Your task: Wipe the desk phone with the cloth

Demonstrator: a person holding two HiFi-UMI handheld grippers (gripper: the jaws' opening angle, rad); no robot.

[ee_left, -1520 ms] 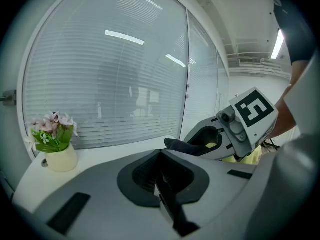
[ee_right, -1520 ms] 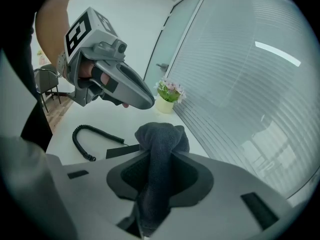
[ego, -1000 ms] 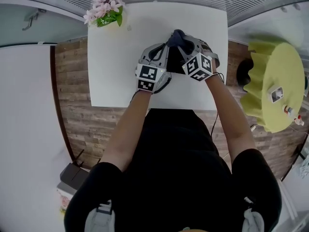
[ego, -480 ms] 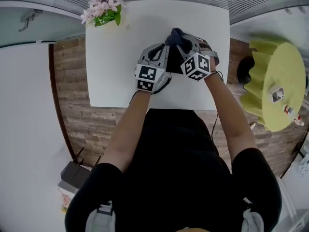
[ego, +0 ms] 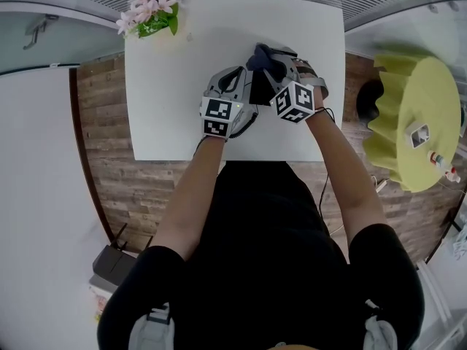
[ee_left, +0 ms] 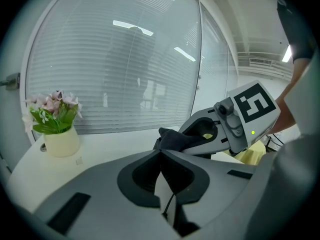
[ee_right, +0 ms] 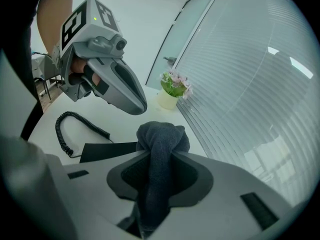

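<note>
The black desk phone (ego: 261, 87) sits on the white desk (ego: 168, 79), mostly hidden under both grippers. In the right gripper view a flat black part of the phone (ee_right: 107, 151) and its coiled cord (ee_right: 66, 128) show. My right gripper (ego: 268, 58) is shut on a dark grey cloth (ego: 263, 52); the cloth (ee_right: 162, 136) bulges out past the jaw tips, over the phone's far end. My left gripper (ego: 244, 73) is shut and holds nothing visible, its tips (ee_right: 136, 106) hovering just above the desk beside the cloth (ee_left: 172, 139).
A cream pot of pink flowers (ego: 149, 14) stands at the desk's far left corner, by the window blinds. A yellow-green round stool (ego: 416, 122) with small items stands to the right of the desk. Wood floor lies on both sides.
Both grippers stay over the phone. The right gripper with the cloth has shifted slightly left and toward the far end of the phone; the left gripper has hardly moved.
</note>
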